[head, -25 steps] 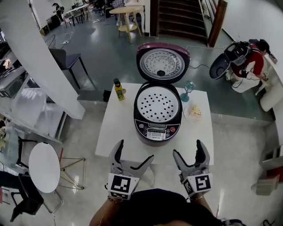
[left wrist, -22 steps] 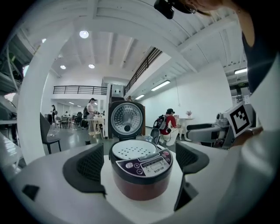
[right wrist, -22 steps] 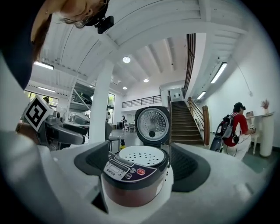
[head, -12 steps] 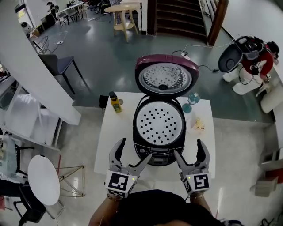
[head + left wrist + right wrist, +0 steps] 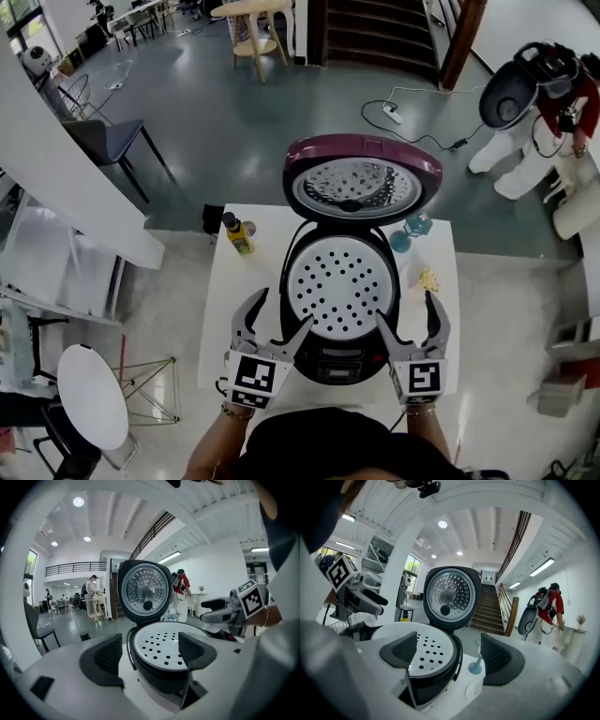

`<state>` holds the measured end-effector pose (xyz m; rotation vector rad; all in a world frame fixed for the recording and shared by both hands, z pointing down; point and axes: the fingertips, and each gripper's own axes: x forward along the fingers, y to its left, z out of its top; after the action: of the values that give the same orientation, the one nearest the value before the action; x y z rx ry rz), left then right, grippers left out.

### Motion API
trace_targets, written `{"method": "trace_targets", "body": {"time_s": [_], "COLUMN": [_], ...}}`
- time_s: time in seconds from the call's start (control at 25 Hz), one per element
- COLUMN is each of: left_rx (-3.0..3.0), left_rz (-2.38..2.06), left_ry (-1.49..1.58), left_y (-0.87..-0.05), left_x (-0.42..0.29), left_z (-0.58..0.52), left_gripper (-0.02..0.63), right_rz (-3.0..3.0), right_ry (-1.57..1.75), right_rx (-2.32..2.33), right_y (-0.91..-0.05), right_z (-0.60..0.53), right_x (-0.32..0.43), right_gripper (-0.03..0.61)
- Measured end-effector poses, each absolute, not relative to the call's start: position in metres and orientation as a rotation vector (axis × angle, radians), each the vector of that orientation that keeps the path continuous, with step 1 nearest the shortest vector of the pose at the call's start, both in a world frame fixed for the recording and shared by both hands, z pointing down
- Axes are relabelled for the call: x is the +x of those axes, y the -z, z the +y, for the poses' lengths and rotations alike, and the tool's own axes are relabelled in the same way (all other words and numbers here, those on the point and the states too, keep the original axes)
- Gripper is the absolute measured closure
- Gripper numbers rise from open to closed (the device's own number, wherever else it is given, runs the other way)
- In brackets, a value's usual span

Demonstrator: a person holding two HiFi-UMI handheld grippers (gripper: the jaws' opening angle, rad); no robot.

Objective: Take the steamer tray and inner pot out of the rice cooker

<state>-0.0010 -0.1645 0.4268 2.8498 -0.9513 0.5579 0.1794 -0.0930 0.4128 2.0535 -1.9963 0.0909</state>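
White and full of small round holes, the steamer tray (image 5: pixel 340 286) lay in the mouth of the dark rice cooker (image 5: pixel 339 364). The cooker stood on the white worktop (image 5: pixel 242 300) with its purple lid (image 5: pixel 362 178) open and upright behind it. The inner pot could not be seen under the tray.

The left gripper (image 5: pixel 281 311) was at the front left of the cooker. Its fingers were spread and pinched nothing; they had just been closing a little. In the left gripper view the left part of the cooker's rim and of the tray showed between the two fingers, and no finger pressed on it.

The right gripper (image 5: pixel 408 309) was at the front right of the cooker, its fingers also wide apart and empty. In the right gripper view the right rim of the cooker and a blue glass (image 5: pixel 477 663) on the worktop showed between them.

A yellow bottle (image 5: pixel 235 234) stood on the worktop to the left of the cooker, well apart from both grippers.
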Motion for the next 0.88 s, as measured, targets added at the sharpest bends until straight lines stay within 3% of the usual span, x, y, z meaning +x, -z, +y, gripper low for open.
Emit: {"method": "trace_targets", "body": {"time_s": [0.52,0.88], "left_rx": [2.756,2.723], "left_rz": [-0.705,-0.650], "left_ry": [-1.161,-1.604], "left_y": [-0.479,-0.505], "left_x": [0.025,0.038], "left_z": [-0.206,-0.224], "left_gripper": [0.235,0.235], "right_rz": [-1.766,-1.620], "right_ry": [-0.333,-0.315], "right_rx": [1.617,1.371], "right_y": [-0.485,-0.514], "right_z": [-0.135,-0.159], "right_x": [0.198,0.198], "right_gripper": [0.154,0.153]}}
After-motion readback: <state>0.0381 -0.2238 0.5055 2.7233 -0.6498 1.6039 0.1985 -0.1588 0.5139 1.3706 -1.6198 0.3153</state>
